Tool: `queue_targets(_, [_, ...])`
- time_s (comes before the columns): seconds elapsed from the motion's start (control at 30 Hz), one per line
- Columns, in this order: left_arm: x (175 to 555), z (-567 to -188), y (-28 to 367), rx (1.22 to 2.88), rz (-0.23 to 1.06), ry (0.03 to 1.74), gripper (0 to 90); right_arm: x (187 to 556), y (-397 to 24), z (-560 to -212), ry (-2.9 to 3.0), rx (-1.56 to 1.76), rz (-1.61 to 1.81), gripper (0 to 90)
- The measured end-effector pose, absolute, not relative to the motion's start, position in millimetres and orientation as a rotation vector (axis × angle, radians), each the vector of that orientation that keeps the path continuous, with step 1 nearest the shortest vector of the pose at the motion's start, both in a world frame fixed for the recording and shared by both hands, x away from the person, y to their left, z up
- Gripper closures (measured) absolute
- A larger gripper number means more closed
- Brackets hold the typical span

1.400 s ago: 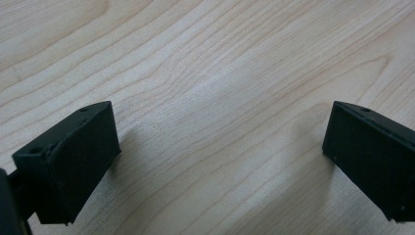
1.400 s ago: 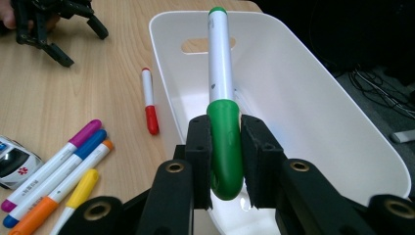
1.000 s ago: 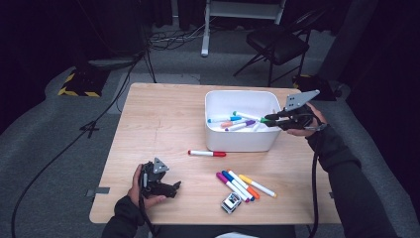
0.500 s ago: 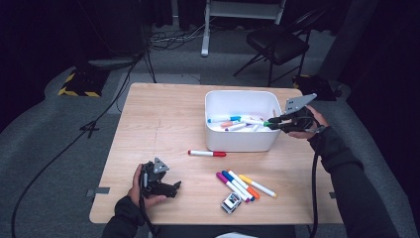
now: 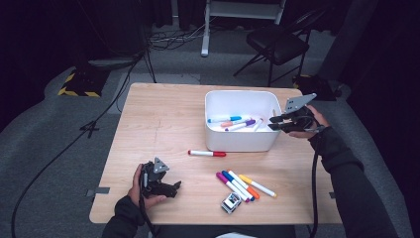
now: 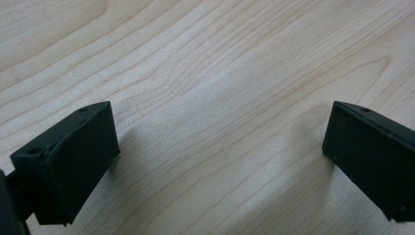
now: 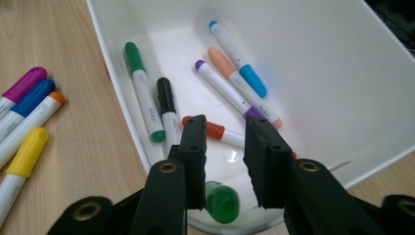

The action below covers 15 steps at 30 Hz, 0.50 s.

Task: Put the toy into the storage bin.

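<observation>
The right gripper (image 7: 224,161) hangs over the near rim of the white bin (image 5: 214,136), at the right of the high view. Its jaws have just been opening a little, and the green marker (image 7: 222,201) sits low between them, blurry, and looks let go and about to fall. Its round end faces the camera, so its long side runs away into the bin. To do this well, let it fall clear before pulling back. The left gripper (image 6: 215,147) rests low on the table (image 5: 163,114), at the lower left of the high view, jaws spread wide with nothing in them.
</observation>
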<state>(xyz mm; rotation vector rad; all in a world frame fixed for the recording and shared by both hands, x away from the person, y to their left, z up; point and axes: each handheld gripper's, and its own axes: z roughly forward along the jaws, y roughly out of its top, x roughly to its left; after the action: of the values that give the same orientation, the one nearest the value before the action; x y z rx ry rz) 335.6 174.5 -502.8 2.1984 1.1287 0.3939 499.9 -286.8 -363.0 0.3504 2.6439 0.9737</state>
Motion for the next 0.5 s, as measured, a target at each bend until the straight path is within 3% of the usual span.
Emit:
queue_targets(0.23, [335.6,-502.8,174.5,2.198,0.394,1.129,0.3,489.7,-293.6,-352.7,2.548,0.399,1.107,64.5])
queue_targets(0.5, [335.4,-502.7,174.4,2.197,0.399,1.132,0.3,453.9,-300.8,-340.8,2.430,0.386,1.278,58.8])
